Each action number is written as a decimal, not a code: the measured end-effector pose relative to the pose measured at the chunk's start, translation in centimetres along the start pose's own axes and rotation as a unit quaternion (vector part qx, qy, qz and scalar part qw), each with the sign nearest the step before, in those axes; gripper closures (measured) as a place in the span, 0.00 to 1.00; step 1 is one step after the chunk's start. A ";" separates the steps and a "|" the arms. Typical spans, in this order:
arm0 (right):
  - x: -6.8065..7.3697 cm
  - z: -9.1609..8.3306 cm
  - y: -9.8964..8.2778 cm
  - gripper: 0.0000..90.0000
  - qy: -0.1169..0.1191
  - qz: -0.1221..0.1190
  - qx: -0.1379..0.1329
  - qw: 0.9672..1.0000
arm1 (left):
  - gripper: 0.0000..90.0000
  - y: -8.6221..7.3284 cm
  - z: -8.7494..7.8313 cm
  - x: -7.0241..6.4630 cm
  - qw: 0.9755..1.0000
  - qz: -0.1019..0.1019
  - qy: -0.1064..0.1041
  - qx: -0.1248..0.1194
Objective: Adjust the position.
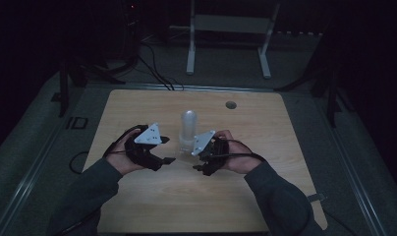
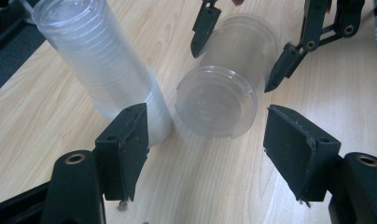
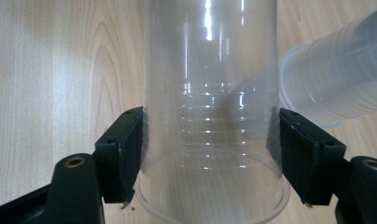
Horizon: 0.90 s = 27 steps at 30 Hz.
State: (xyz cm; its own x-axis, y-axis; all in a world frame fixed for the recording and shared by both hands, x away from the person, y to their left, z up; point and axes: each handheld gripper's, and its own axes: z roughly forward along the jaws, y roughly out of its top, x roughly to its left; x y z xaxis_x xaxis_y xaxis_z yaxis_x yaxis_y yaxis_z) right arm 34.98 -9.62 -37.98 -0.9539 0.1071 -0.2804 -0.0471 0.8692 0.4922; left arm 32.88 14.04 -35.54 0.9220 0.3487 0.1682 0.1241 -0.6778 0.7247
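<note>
Cup held clear of the stack, second gripper waiting

Separation of one clear cup (image 3: 210, 140) from the stack of cups (image 2: 102, 70) was judged to be the step in hand. The single cup was clamped between the jaws of the right gripper (image 1: 205, 160), both pads pressed against its wall just above the rim, and it was held over the table (image 1: 245, 196) just beside the stack, its base turned toward the left gripper (image 1: 168, 153). The jaws of the left gripper were set apart with nothing between them, aimed at the cup's base from a short way off. The stack was standing upright on the wood near the middle of the table, between the two hands.

The next move was judged to call for setting the cup down clear of the stack, or for a handover, in which the open jaws would need to be lined up on the thin wall without crushing it.

One loose cup and one stack were counted; the number of cups nested in the stack could not be told. Two grippers were counted.
</note>
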 end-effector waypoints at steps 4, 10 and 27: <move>-0.2 0.2 0.0 0.32 0.007 0.000 0.007 1.000 | 0.34 0.1 0.2 -0.1 1.000 0.009 0.003 0.007; -0.3 0.2 0.1 0.32 0.014 -0.003 0.016 1.000 | 0.34 0.3 0.5 -0.3 1.000 0.017 0.010 0.017; -0.6 0.6 0.3 0.32 0.016 -0.011 0.040 0.999 | 0.34 1.0 1.5 -1.0 0.996 0.053 0.031 0.063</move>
State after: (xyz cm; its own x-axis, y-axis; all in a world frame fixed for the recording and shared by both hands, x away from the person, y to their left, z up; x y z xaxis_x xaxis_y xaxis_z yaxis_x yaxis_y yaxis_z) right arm 35.75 -9.15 -38.13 -0.9620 0.0737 -0.2628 -0.0449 0.9070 0.4186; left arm 32.67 12.06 -36.03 0.9083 0.3071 0.2840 0.0749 -0.7874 0.6119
